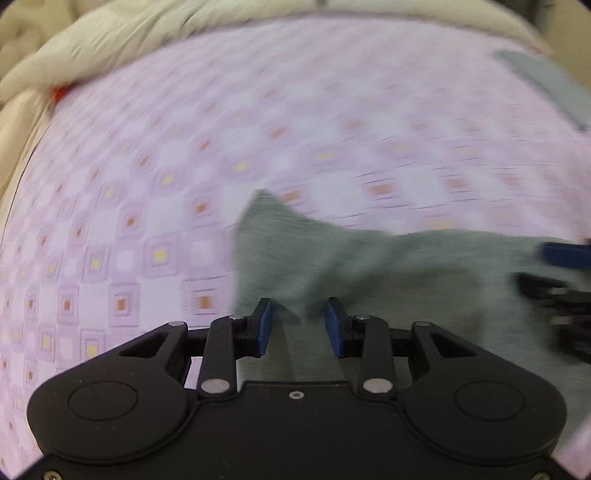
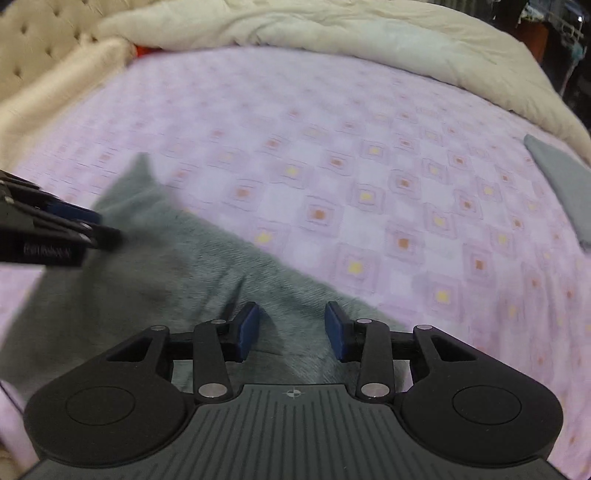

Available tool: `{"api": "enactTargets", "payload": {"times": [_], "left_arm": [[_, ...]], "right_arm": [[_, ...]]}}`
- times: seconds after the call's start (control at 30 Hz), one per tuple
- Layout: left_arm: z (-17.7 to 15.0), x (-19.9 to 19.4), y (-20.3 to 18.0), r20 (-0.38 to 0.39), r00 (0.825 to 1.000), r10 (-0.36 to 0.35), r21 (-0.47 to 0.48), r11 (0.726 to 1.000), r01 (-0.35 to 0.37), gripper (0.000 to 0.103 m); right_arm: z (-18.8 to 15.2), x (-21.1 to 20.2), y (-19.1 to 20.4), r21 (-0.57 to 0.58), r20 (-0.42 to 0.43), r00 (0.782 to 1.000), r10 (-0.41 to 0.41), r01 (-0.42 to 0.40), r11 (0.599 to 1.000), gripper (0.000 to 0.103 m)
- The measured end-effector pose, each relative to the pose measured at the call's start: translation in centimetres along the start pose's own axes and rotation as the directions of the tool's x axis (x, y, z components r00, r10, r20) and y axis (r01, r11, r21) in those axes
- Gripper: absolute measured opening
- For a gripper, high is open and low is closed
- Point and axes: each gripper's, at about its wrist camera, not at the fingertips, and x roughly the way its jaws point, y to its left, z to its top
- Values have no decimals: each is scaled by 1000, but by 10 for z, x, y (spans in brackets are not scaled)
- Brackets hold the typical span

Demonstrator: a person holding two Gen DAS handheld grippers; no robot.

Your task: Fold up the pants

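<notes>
Nearest the lens in the left wrist view is the left gripper [image 1: 298, 325], its 2 blue pads set moderately apart with a pinched ridge of the grey pants [image 1: 369, 266] rising in the gap; blur hides whether either pad touches the cloth, so no firm grip can be claimed. Right wrist view is the same story: right gripper [image 2: 291, 328] jaws parted a medium width, fabric bunched up between them, nothing clearly clamped. The pants lie on the near part of the pink checked bedsheet [image 2: 332, 147], running from near right toward a pointed corner at far left in the right view, with the left gripper hovering over that far-left end. A second grey folded piece [image 2: 561, 188] sits well apart at the far right, and a cream comforter [image 2: 332, 33] is piled along the far edge. Risks, as a judgement: both views are smeared, so the grippers look to be moving fast, and closing now could catch only 1 layer or miss the ridge, letting the cloth slip out mid-lift. Uneven pull between the 2 grippers would skew the fold and leave the pointed corner sticking out. The soft sheet could get pinched along with the pants and drag. The grippers sit close together, so a collision is possible.
</notes>
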Motion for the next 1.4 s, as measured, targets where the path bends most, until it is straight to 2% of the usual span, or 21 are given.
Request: {"api": "enactTargets", "payload": {"times": [0.07, 0.13, 0.2, 0.27, 0.37, 0.43, 0.5, 0.53, 0.6, 0.7, 0.87, 0.93, 1.0, 1.13, 1.23, 1.27, 1.3, 1.33, 1.4], "left_arm": [[4, 12, 14, -28, 1000, -2, -33, 999, 1, 49], [6, 7, 23, -30, 999, -13, -55, 998, 11, 52], [3, -11, 28, 4, 1000, 5, -67, 998, -5, 48], [-12, -36, 29, 71, 997, -10, -68, 998, 14, 45], [-49, -63, 17, 77, 994, -79, -10, 997, 80, 48], [-85, -63, 4, 0, 995, -101, 67, 993, 100, 52], [-126, -50, -6, -97, 994, -56, 133, 989, 69, 52], [-141, -46, -5, -120, 992, -38, 131, 990, 54, 52], [-159, -52, 5, -84, 996, -44, 65, 997, 50, 53], [-155, -57, 20, -118, 990, -73, -41, 997, 69, 53], [-137, -79, 46, -46, 997, -66, -117, 991, 60, 51], [-124, -84, 50, -11, 996, -85, -142, 986, 82, 53], [-116, -83, 53, 5, 995, -100, -169, 981, 99, 59], [-107, -55, 39, -42, 986, -162, -172, 973, 152, 60], [-114, -33, 30, -96, 981, -169, -152, 976, 154, 61], [-113, -25, 29, -102, 982, -160, -147, 979, 145, 64], [-112, -20, 28, -98, 983, -152, -149, 979, 137, 71], [-111, -16, 29, -91, 985, -144, -160, 979, 128, 81], [-108, -9, 36, -91, 985, -146, -190, 974, 126, 89]], "right_arm": [[2, 7, -5, 20, -15, 1000, 3, -3, 1000, 38], [5, 8, -6, 36, -22, 1000, 6, -6, 999, 38], [5, 1, -7, 71, -6, 1000, 9, -9, 997, 38], [2, -14, -8, 90, 42, 999, 20, -24, 996, 38], [-19, -36, -4, 88, 70, 997, 41, -47, 995, 38], [-44, -48, 0, 53, 67, 997, 30, -33, 998, 38], [-70, -44, 0, 26, -1, 1000, 2, -2, 1000, 38], [-83, -42, -3, 44, -38, 999, 2, 0, 999, 38], [-100, -45, -10, 117, -38, 999, 24, -20, 993, 40], [-101, -54, -14, 169, -36, 999, 37, -30, 985, 40], [-98, -72, -31, 296, 54, 995, 82, -95, 951, 42], [-97, -73, -43, 351, 88, 993, 84, -110, 930, 42], [-97, -67, -52, 398, 94, 992, 82, -113, 910, 42], [-94, -39, -70, 495, 46, 990, 134, -139, 858, 42], [-97, -19, -78, 551, 30, 983, 183, -169, 817, 44], [-99, -14, -82, 573, 29, 980, 197, -178, 800, 46], [-100, -9, -87, 599, 31, 976, 216, -191, 777, 50], [-103, -9, -89, 621, 37, 971, 237, -208, 756, 51], [-106, -7, -95, 648, 53, 959, 277, -245, 722, 52]]}}
